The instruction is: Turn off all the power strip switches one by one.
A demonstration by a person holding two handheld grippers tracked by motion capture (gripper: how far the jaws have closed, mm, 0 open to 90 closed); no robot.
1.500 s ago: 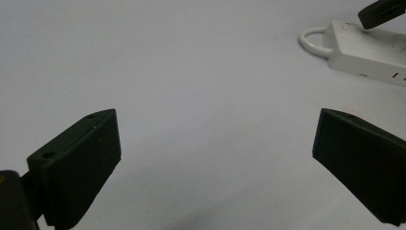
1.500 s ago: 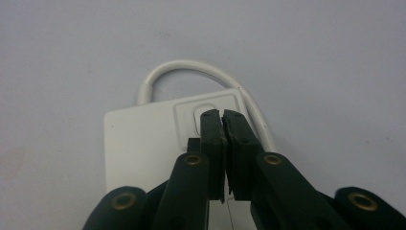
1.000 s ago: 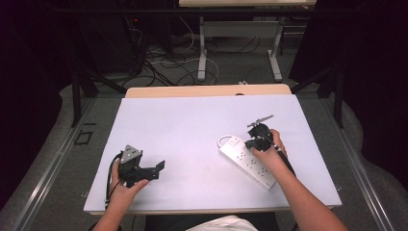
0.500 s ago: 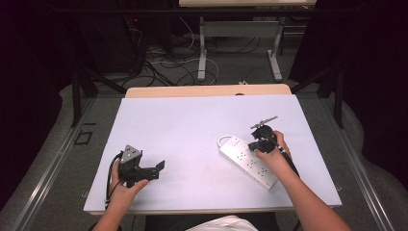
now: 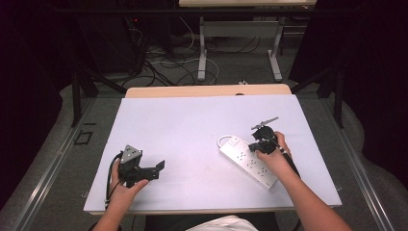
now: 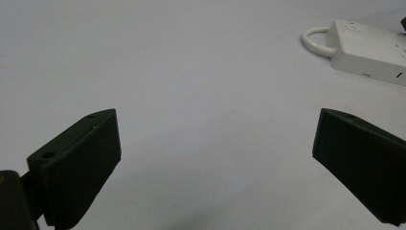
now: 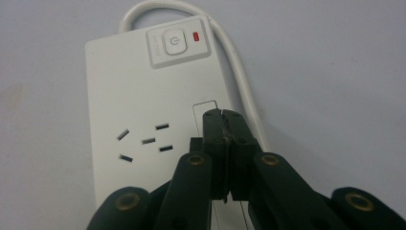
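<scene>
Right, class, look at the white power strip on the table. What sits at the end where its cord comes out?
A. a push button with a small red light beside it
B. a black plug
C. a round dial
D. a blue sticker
A: the right gripper view shows a push button and a red light on the power strip.

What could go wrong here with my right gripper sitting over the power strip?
The right gripper is shut with its tips over the power strip, near an outlet; pushing down could jab a slot or slide the strip. The strip's cord loops close by and might snag. The left gripper is open and apart, so nothing steadies the strip.
</scene>
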